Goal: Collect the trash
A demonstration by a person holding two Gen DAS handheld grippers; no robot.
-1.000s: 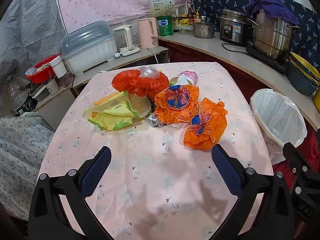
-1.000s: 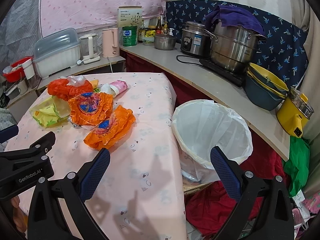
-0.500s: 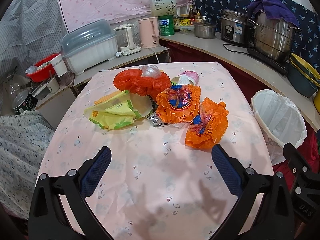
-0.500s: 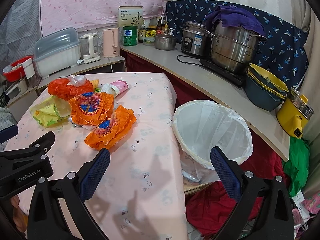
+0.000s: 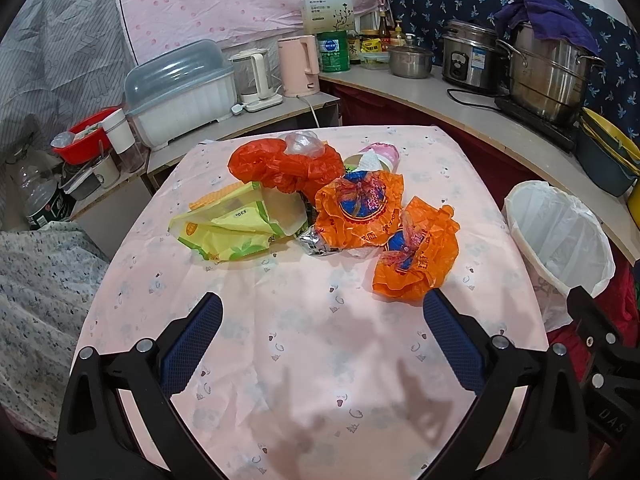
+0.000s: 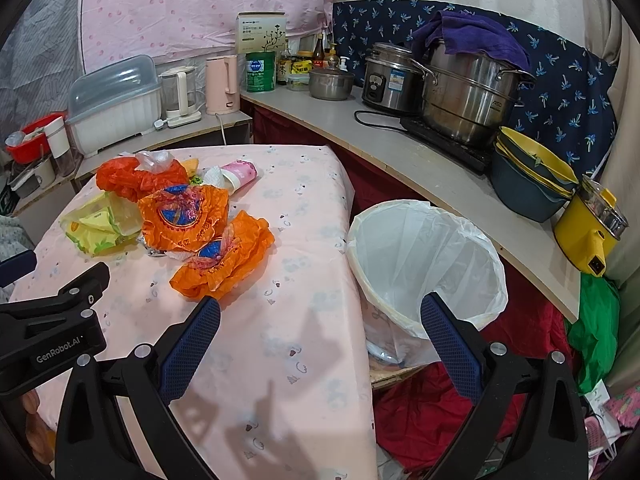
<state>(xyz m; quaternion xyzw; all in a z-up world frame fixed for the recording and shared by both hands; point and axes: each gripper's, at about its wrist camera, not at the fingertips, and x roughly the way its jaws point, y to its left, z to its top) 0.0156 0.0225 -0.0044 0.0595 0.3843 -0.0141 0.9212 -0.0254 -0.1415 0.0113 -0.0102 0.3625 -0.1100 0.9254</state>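
A heap of trash lies mid-table on the pink cloth: a red plastic bag (image 5: 284, 166), a yellow-green wrapper (image 5: 232, 226), an orange bag (image 5: 358, 208), a second orange bag (image 5: 416, 254) nearest me, and a pink paper cup (image 5: 380, 156) on its side. A bin with a white liner (image 5: 560, 236) stands off the table's right edge. My left gripper (image 5: 322, 308) is open just short of the heap, holding nothing. My right gripper (image 6: 320, 312) is open too, its fingers spanning the table edge and the bin (image 6: 424, 260). The nearest orange bag (image 6: 224, 258) lies just beyond its left finger.
A curved counter (image 6: 400, 148) behind the bin carries a steel pot, a rice cooker, stacked bowls and a yellow pot. A shelf (image 5: 240, 124) beyond the table holds a dish box, kettles and a red bowl. Red and green cloth lies on the floor beneath the bin.
Both views have crept slightly closer to the trash heap. Nothing has been grasped or shifted, and both grippers have stayed open.
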